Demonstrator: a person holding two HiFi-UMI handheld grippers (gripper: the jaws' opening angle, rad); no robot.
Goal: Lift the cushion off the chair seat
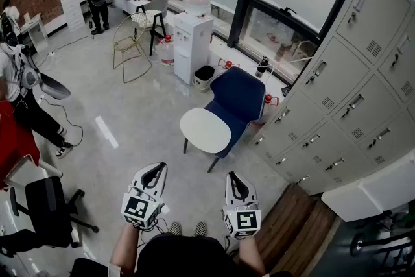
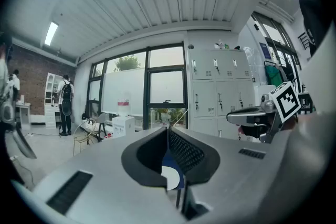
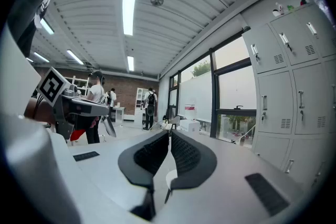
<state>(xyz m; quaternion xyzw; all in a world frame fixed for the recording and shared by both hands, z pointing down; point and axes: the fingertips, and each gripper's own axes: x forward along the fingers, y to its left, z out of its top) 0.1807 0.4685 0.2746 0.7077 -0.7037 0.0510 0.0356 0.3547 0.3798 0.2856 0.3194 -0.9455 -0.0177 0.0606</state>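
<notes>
A white oval cushion [image 1: 205, 130] lies on the seat of a dark blue chair [image 1: 240, 97] that stands in front of me by the lockers. Both grippers are held level at my waist, well short of the chair. The left gripper [image 1: 154, 172] is shut with nothing in it, and so is the right gripper [image 1: 235, 181]. In the left gripper view the jaws meet at the tips [image 2: 168, 129], and the cushion [image 2: 170, 178] and chair [image 2: 167, 161] show below them. In the right gripper view the gripper [image 3: 169, 132] is closed too, with a sliver of cushion [image 3: 171, 179] below.
Grey lockers [image 1: 350, 94] line the right side. A water dispenser [image 1: 193, 42] and a small bin [image 1: 204, 76] stand behind the chair, a gold wire chair [image 1: 130, 42] to the left. A black office chair [image 1: 45, 204] and a person [image 1: 26, 94] are at far left.
</notes>
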